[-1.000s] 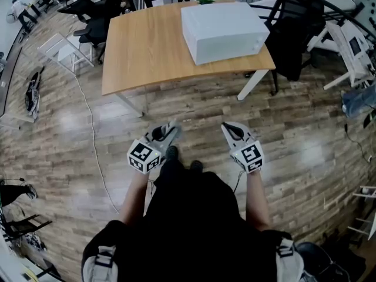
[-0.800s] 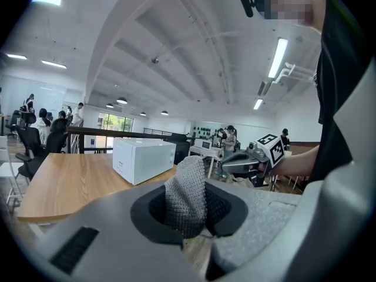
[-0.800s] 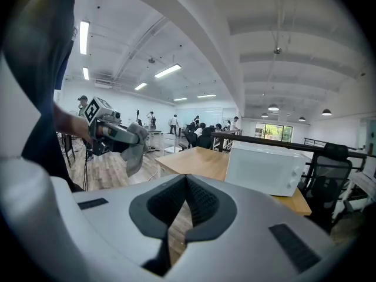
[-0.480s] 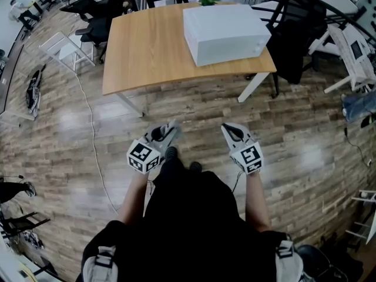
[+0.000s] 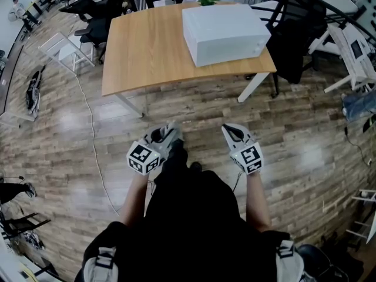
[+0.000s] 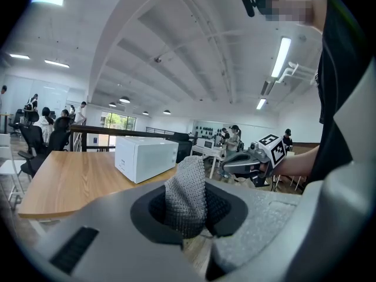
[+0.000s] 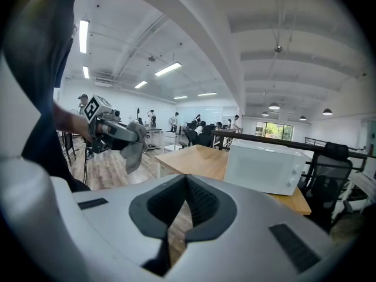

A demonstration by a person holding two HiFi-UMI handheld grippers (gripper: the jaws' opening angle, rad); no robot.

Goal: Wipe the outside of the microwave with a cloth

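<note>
The white microwave [image 5: 224, 31] stands on the right end of a wooden table [image 5: 147, 49], well ahead of me. Both grippers hang over the plank floor, short of the table's front edge. My left gripper [image 5: 173, 128] is shut on a grey knitted cloth [image 6: 185, 197] that stands up between its jaws; the cloth [image 7: 134, 147] droops from it in the right gripper view. My right gripper [image 5: 226, 128] has its jaws closed together with nothing between them [image 7: 187, 184]. The microwave [image 6: 145, 157] [image 7: 264, 167] shows far beyond both grippers.
Black office chairs [image 5: 94, 16] stand at the table's far left and a dark chair [image 5: 294, 37] at its right end. A white cable [image 5: 94, 151] runs across the floor at the left. White stands [image 5: 352, 51] are at the right. People stand far back.
Both grippers stay where they were. A dark shoe has stepped forward under the left gripper, and the table has shifted only slightly in view.
</note>
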